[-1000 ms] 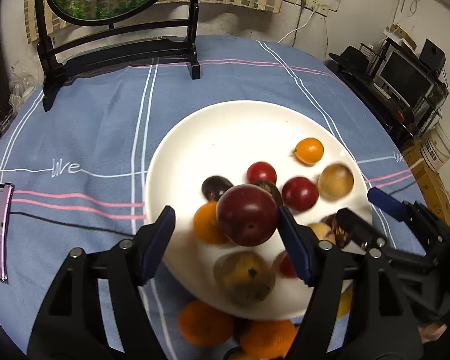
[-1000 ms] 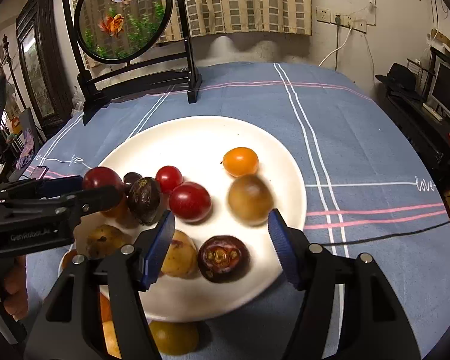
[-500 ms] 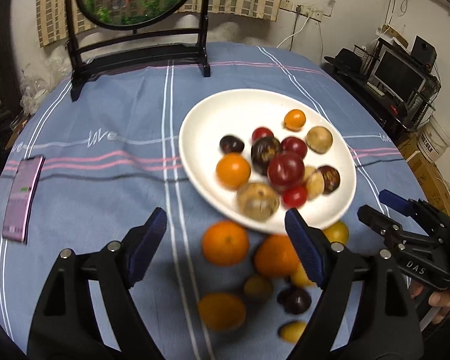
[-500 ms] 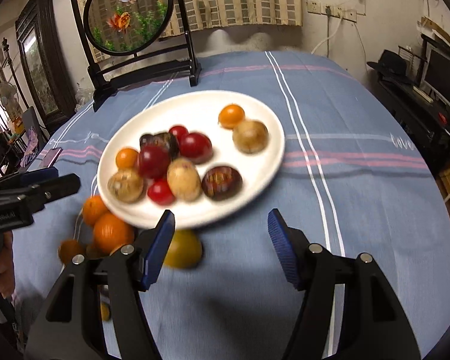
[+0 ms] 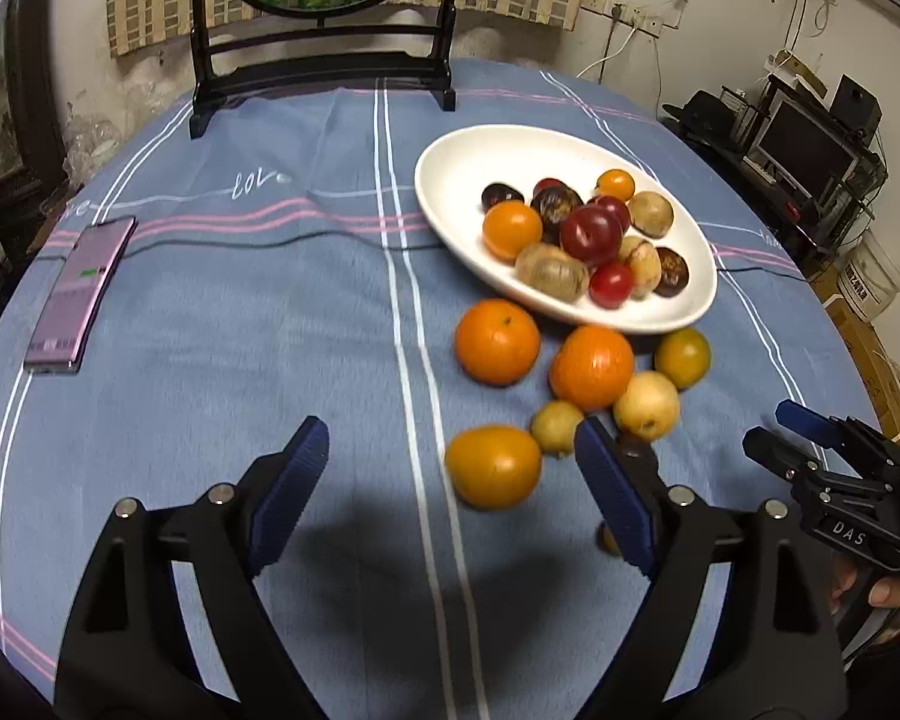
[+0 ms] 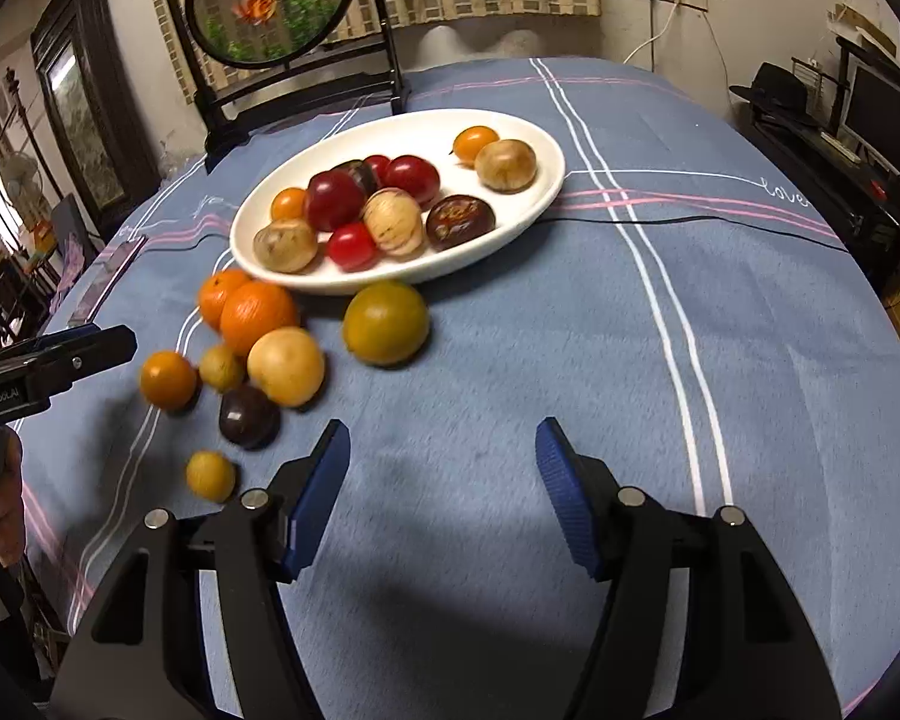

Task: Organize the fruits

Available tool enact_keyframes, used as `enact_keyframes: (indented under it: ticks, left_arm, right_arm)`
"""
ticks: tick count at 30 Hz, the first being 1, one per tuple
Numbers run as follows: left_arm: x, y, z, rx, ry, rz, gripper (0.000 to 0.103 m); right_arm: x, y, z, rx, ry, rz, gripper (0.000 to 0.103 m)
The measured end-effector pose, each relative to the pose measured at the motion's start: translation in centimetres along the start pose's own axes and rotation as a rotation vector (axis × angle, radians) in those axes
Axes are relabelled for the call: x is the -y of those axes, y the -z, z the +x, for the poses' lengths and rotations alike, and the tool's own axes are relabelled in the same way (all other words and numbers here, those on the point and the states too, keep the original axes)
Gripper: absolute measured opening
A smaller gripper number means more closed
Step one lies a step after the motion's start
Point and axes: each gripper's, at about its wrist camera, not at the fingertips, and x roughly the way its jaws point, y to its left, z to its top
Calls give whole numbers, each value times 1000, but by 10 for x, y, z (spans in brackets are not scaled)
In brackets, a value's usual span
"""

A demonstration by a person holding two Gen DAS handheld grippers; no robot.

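Observation:
A white oval plate (image 5: 450, 180) (image 6: 528, 204) holds several fruits, among them a dark red plum (image 5: 591, 234). More fruit lies on the blue cloth in front of it: two oranges (image 5: 497, 341) (image 5: 592, 366), an olive-yellow fruit (image 6: 385, 322), a dark plum (image 6: 249, 417) and a few small yellow ones. My left gripper (image 5: 450, 429) hangs over the cloth, its jaws opening and gripping nothing; a small orange fruit (image 5: 492, 467) lies on the cloth below the gap. My right gripper (image 6: 444, 427) is open over bare cloth, to the right of the loose fruit.
A purple phone (image 5: 81, 294) lies at the cloth's left. A round fish picture on a black stand (image 5: 324, 78) is at the back. A thin black cable (image 6: 660, 222) crosses the cloth behind the plate. Shelves and a monitor stand off the right edge.
Both grippers have drawn back from the plate to the near cloth. The dark red plum that sat between my left jaws now lies on the plate, and those jaws stand wider.

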Motion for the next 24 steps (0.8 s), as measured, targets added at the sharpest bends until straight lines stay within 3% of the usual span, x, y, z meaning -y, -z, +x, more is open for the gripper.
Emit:
enact_keyframes:
  ticks: [19,24]
  left_arm:
    - [13,21,28,-51,-12,62,86]
    - [21,18,39,-69,-19,95,80]
  right_arm:
    - [-14,13,5,-39,-47,-35,65]
    - [-17,12,3,-33,-62,-43,65]
